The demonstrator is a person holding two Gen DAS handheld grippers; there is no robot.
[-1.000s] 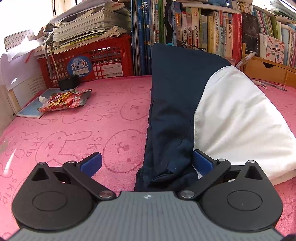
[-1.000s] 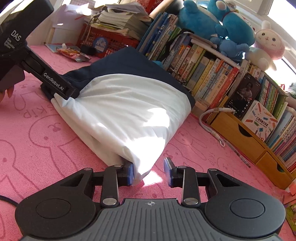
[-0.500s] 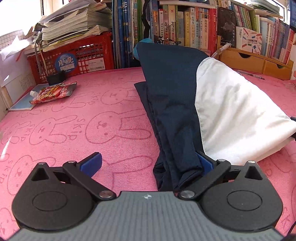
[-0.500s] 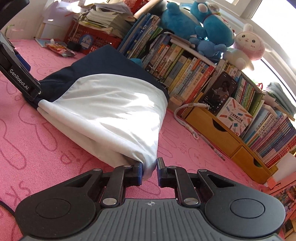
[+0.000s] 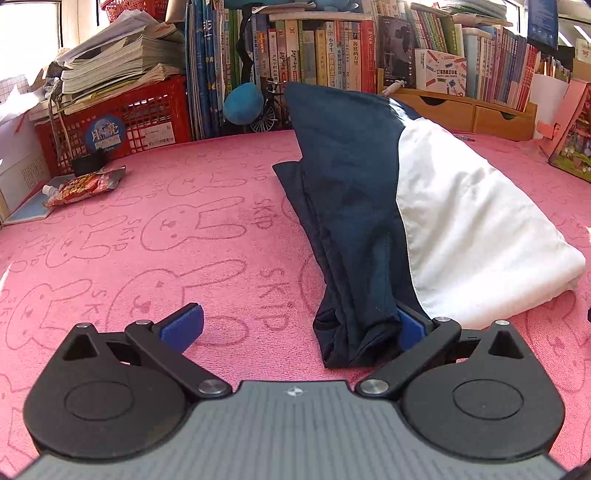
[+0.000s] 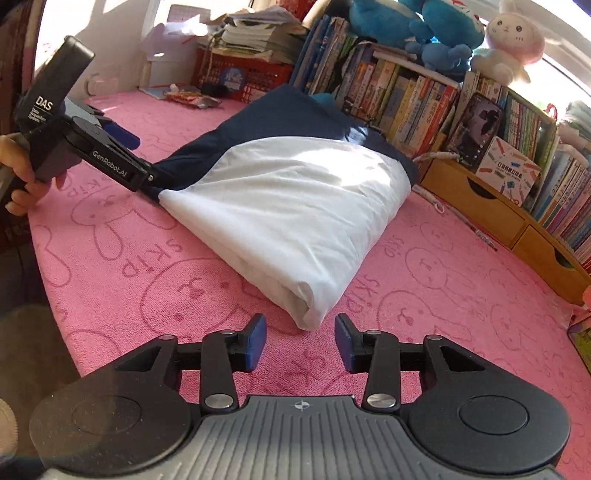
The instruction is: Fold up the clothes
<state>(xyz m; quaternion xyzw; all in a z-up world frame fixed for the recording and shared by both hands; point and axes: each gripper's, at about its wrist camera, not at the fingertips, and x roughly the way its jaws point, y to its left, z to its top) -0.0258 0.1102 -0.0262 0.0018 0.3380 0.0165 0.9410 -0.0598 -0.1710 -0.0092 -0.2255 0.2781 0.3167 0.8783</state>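
A folded navy and white garment (image 5: 373, 206) (image 6: 295, 199) lies on the pink rabbit-print mat (image 5: 166, 229). My left gripper (image 5: 295, 326) is open wide at the garment's near navy end. That bunched navy end rests against the right pad (image 5: 408, 328), while the left pad stands apart from it. In the right wrist view the left gripper (image 6: 144, 162) is held by a hand (image 6: 18, 177) at the navy edge. My right gripper (image 6: 300, 343) is open, with the garment's white folded corner (image 6: 308, 317) just ahead of its pads and nothing between them.
A red basket (image 5: 122, 122) under stacked papers and a snack packet (image 5: 83, 184) sit at the back left. Books (image 5: 317, 48) and wooden drawers (image 6: 491, 206) line the back, with plush toys (image 6: 424, 26) on top. A white cable (image 6: 432, 195) lies by the drawers.
My right gripper opened and let go of the white corner, then drew back a little. The garment settled onto the mat. The left gripper stayed open beside the navy end.
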